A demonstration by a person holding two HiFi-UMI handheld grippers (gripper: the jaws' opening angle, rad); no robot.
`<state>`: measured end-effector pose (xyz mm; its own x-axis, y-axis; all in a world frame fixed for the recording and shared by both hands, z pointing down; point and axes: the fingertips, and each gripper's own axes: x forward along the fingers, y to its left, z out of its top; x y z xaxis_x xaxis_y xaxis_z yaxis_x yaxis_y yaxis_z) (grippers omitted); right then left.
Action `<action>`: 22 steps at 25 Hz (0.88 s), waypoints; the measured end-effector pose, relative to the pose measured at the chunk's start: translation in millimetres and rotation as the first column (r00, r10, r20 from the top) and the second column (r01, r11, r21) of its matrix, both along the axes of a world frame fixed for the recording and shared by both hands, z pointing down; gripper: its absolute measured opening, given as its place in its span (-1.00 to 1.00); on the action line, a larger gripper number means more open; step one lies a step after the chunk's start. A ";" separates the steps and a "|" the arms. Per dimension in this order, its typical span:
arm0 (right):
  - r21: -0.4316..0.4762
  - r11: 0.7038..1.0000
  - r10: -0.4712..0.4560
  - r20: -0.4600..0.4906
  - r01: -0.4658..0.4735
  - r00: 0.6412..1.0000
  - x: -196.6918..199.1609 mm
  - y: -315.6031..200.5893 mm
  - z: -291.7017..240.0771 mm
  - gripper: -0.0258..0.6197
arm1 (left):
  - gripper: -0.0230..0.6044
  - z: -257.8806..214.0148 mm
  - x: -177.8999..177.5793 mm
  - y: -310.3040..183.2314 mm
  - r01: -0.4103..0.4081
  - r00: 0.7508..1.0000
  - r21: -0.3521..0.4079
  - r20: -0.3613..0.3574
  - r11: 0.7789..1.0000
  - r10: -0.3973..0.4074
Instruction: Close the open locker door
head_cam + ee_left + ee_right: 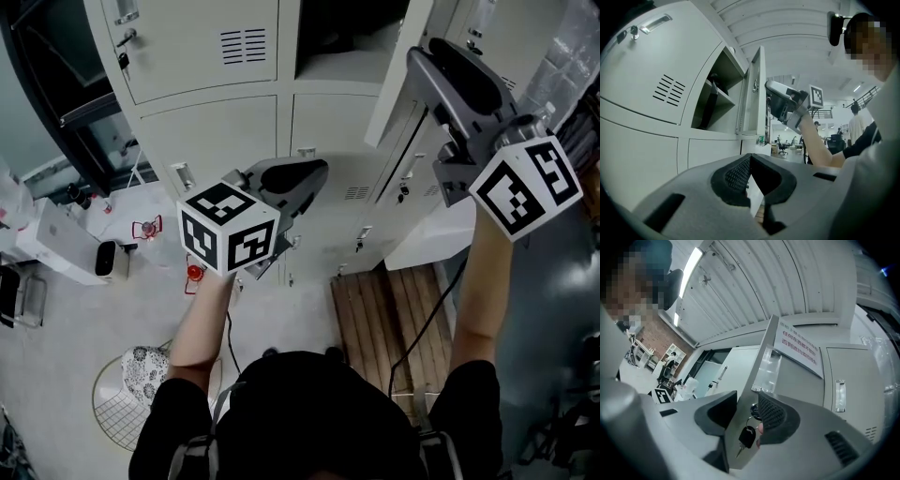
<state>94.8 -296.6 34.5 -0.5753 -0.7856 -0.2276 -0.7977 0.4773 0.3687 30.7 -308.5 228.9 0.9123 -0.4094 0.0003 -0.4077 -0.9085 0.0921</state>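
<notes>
The open locker door (394, 89) stands out from the top row of pale grey lockers, beside its dark open compartment (342, 37). My right gripper (419, 58) is raised to the door's free edge. In the right gripper view, my right gripper (747, 401) has one jaw on each side of the door (797, 380), closed on its edge next to the lock, where a black key (746, 437) hangs. From the left gripper view, the door (758, 101) shows edge-on with the right gripper (780, 101) at it. My left gripper (314, 176) (750, 159) hangs lower, shut and holding nothing.
A wooden pallet (394, 319) lies on the floor below the lockers. Left of it are a round wire stool (127, 394), a small red object (194, 272) and a white box (56, 244). A white panel (431, 239) juts out low on the right.
</notes>
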 end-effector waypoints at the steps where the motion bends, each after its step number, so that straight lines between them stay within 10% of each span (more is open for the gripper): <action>1: 0.000 1.000 0.007 0.004 -0.007 1.000 -3.0 -3.0 0.2 -0.47 | -0.87 -0.1 -4.0 -1.5 -0.004 1.000 0.002 0.001 1.000 0.004; 22: -0.003 0.981 0.194 0.023 -0.194 0.981 -47.0 -55.5 -0.9 -0.53 | -0.87 12.2 -63.3 -9.4 -0.056 0.998 -0.011 -0.012 0.998 0.056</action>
